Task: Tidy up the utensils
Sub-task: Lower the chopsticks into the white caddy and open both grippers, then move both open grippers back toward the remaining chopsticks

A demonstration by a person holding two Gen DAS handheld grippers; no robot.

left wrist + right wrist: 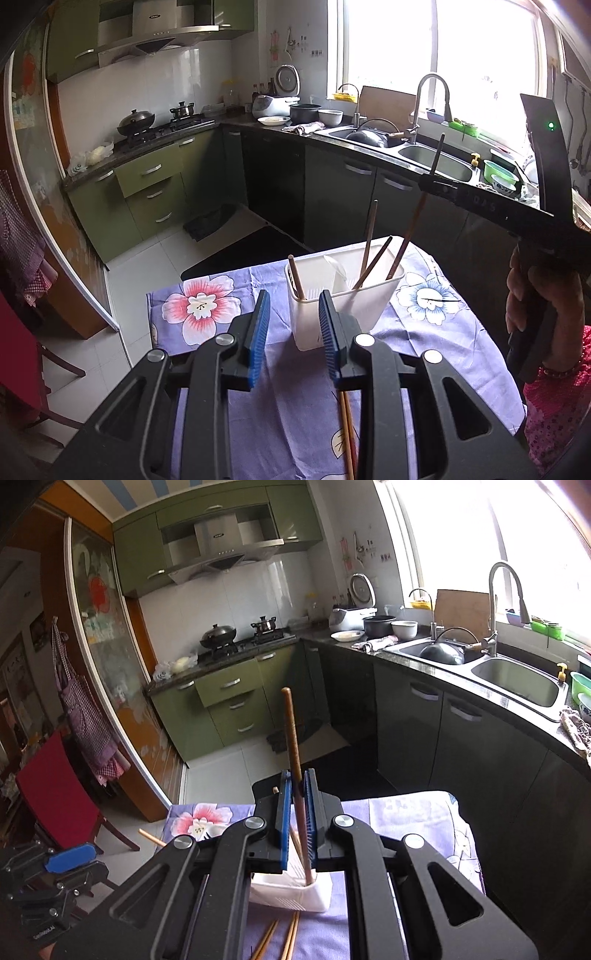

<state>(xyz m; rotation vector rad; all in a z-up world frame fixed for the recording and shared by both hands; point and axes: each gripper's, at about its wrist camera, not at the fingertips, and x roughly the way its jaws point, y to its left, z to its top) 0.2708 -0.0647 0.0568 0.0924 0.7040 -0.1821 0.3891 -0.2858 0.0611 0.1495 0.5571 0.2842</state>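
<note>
A white plastic utensil holder [343, 295] stands on a small table with a purple flowered cloth [207, 306]. Several brown chopsticks [369, 240] stand in it. My left gripper [293, 299] is open and empty, just in front of the holder. Loose chopsticks [347, 435] lie on the cloth under it. My right gripper [297, 775] is shut on a brown chopstick [291, 734], held upright with its lower end in the holder [295, 893]; the same gripper shows in the left wrist view [430, 177]. More loose chopsticks [280, 938] lie on the cloth.
A kitchen counter with a double sink [517, 679] and tall tap [495, 602] runs along the right. A stove with pots [221, 638] is at the back. A red chair [55, 794] stands at the left. The table's far edge drops to a tiled floor [140, 266].
</note>
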